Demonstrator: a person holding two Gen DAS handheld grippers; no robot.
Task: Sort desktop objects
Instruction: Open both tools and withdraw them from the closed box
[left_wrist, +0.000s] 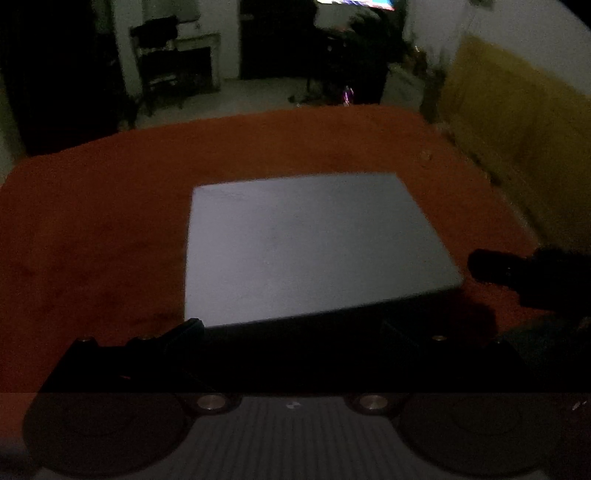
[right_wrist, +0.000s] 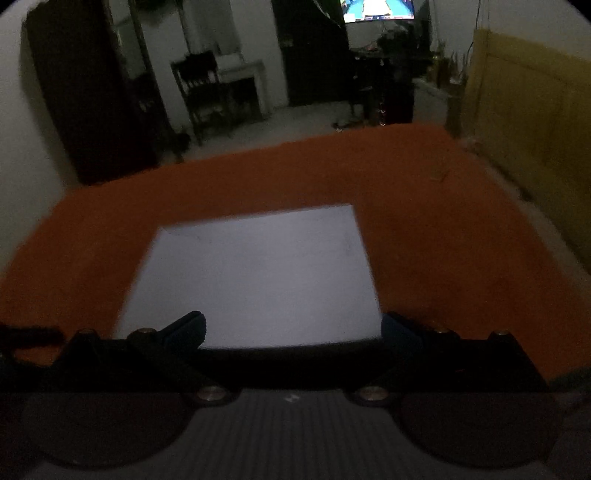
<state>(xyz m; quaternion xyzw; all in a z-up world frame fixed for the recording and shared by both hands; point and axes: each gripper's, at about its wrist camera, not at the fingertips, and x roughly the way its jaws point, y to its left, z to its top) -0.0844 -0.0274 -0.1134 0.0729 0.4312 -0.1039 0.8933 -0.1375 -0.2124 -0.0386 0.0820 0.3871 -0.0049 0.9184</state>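
The room is dim and both views are blurred, so small details are hard to read. A flat pale grey rectangular board lies on a wide orange-red soft cloth surface that covers the whole work area; in the right wrist view the same pale board sits a little left of the middle of the orange-red surface, with its near edge just in front of the gripper. No small desktop objects can be seen on the board or on the cloth around it. The right gripper has its two dark fingers spread wide, one at each side of the board's near edge, and nothing is between them. For the left gripper, only the left finger tip shows clearly at the near left corner of the board; the other finger is lost in the shadow, so I cannot tell if the tongs are wide or narrow. At the right edge of the left wrist view a dark blurred shape reaches over the cloth near the right corner of the board; what it is I cannot tell. Behind the surface there is a dark chair, a lit screen high on the far wall, and a yellow panel along the right side.
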